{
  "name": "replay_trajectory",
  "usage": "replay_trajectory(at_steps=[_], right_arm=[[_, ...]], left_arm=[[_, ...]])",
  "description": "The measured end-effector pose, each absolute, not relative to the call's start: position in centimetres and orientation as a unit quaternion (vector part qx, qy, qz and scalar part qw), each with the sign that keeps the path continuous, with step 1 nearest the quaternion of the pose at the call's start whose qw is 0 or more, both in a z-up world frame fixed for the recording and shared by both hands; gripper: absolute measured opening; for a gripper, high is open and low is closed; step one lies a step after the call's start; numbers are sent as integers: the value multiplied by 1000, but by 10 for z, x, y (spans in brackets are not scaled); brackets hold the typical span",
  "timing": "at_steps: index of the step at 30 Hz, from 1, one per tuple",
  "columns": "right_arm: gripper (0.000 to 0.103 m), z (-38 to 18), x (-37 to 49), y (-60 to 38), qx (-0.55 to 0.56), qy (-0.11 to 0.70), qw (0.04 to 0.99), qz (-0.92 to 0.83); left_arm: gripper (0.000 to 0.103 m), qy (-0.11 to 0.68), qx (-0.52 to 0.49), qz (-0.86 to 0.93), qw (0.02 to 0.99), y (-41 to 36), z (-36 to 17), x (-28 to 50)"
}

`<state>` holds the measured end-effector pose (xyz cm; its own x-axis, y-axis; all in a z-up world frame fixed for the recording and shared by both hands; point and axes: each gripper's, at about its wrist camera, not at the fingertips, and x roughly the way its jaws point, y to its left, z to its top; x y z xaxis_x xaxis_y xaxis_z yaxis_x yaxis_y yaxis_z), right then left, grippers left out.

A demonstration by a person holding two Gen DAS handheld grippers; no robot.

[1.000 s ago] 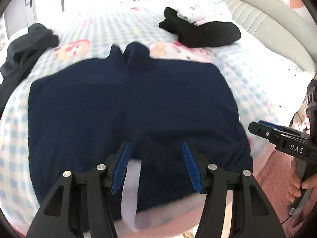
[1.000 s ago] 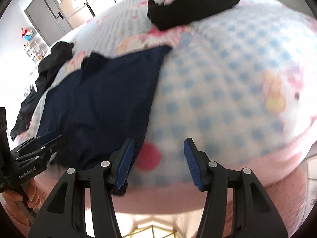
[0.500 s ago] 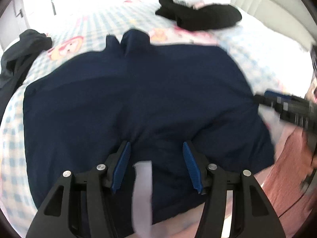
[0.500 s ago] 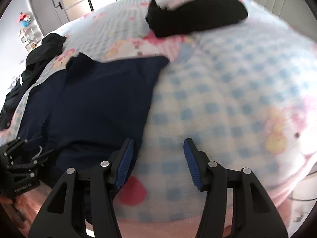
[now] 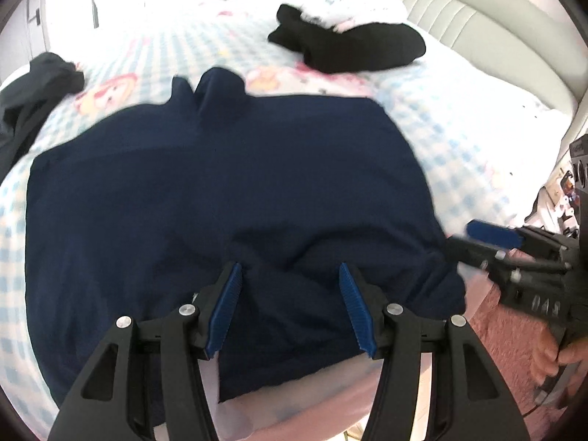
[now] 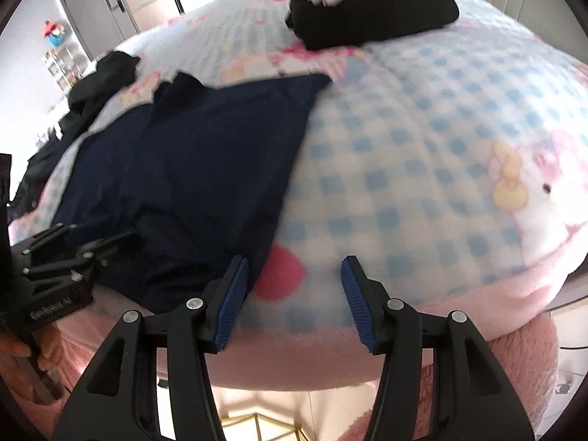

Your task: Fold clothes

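Observation:
A navy blue garment [image 5: 220,183] lies spread flat on the bed, its near hem bunched at the bed's front edge. My left gripper [image 5: 290,286] is open just above that hem, with nothing between its blue pads. My right gripper [image 6: 294,275] is open over the blanket at the garment's right edge [image 6: 205,169], empty. The right gripper also shows at the right of the left wrist view [image 5: 514,257], and the left gripper at the left of the right wrist view [image 6: 66,250].
The bed has a blue-checked cartoon blanket [image 6: 422,147] with a pink border [image 6: 367,349]. Folded black clothes [image 5: 349,47] with white ones lie at the far right near the headboard [image 5: 477,25]. A dark heap [image 5: 36,88] lies at the far left.
The left gripper has moved forward over the hem; the white strip between its fingers is out of sight. The right gripper has moved closer to the garment's right edge.

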<state>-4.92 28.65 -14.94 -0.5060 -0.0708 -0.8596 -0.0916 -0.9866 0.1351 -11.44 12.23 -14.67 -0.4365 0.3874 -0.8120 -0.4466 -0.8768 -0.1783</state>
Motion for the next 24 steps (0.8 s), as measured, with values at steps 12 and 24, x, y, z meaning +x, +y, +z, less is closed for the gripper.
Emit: replay_trajectory(at_steps=[12,24], right_arm=[[56,-150,-44,295,-517,85,32,851],[57,-144,-61,310,-530,49,77,843]], left_arm=[[57,39,-485,846,217,102,-153,-120],[57,76,-534,815,210,109,-140,-146]])
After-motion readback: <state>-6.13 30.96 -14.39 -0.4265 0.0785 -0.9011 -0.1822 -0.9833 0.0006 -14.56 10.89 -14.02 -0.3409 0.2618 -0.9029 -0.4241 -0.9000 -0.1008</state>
